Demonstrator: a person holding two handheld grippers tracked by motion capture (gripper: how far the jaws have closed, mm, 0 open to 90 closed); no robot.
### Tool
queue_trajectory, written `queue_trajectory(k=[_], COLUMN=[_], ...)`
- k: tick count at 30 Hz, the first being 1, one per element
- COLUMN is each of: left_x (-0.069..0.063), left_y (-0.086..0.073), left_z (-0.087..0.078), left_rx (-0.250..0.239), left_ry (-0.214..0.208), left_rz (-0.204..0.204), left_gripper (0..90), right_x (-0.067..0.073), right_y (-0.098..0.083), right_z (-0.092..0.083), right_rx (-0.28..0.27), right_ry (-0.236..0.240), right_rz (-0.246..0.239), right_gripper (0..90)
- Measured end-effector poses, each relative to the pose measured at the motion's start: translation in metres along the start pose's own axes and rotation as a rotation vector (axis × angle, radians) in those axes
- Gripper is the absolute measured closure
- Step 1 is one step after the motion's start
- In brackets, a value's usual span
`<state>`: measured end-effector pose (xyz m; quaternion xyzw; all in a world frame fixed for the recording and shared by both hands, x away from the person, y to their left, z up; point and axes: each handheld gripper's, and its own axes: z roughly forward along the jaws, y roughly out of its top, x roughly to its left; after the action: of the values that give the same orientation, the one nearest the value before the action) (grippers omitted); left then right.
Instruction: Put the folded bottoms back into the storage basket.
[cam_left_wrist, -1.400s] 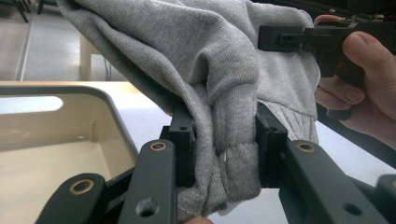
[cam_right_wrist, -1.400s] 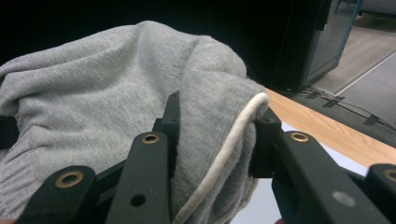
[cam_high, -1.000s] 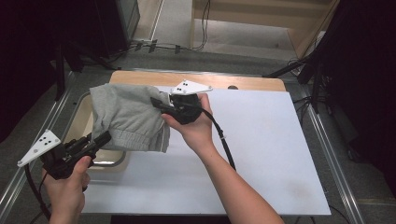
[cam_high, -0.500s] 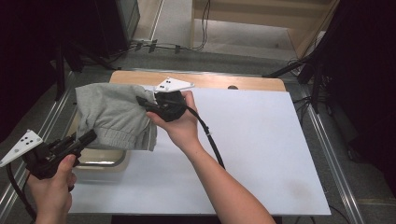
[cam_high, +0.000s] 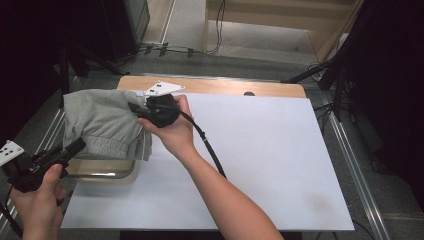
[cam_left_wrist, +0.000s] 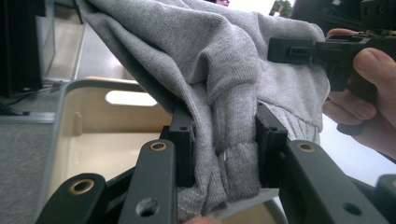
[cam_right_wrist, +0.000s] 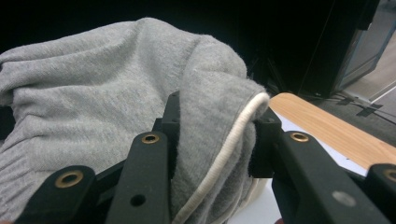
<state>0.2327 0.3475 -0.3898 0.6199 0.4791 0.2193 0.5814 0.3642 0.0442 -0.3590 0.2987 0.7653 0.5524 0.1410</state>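
The tabletop, covered by a white sheet, stretches away to the right of both hand-held grippers. A beige bin sits at its left edge, directly under the stretch between them; in the left gripper view its wall lies behind and to the left of the jaws.

A grey garment hangs over the bin, strung between the two hand-held grippers and clear of the white sheet.

The right hand-held gripper is clamped on the garment's far upper edge; in the right gripper view its jaws pinch a fold of the cloth with a white cord running along the hem.

The left hand-held gripper grasps the ribbed cuff at the garment's near lower corner; in the left gripper view the bunched rib is squeezed between the two pads, and the right hand-held gripper shows at the upper right, above the cloth.
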Motion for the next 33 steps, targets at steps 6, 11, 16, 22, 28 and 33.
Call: queue_trajectory(k=[6,11,16,22,28,33], left_x=[0.012,0.024,0.032,0.04,0.045,0.048], left_y=[-0.003,-0.01,-0.017,-0.025,-0.03,-0.033], left_z=[0.0,0.004,0.008,0.014,0.017,0.02], left_rx=[0.009,0.028,0.051,0.077,0.104,0.128], left_ry=[0.027,0.039,0.056,0.065,0.079,0.098], left_rz=[-0.014,-0.032,-0.046,-0.063,-0.063,-0.054], left_gripper=[66.7,66.7,66.7,66.7,66.6,66.5], right_x=[0.001,0.001,-0.001,-0.005,-0.008,-0.009], right_y=[-0.003,-0.007,-0.015,-0.024,-0.032,-0.038], right_z=[0.018,0.033,0.046,0.057,0.066,0.073], right_rx=[0.014,0.032,0.05,0.07,0.097,0.108], right_ry=[0.002,0.0,-0.005,-0.004,-0.007,-0.012], right_rz=[0.011,0.01,0.012,0.027,0.028,0.041], right_gripper=[64.9,64.8,64.8,64.8,64.6,64.4])
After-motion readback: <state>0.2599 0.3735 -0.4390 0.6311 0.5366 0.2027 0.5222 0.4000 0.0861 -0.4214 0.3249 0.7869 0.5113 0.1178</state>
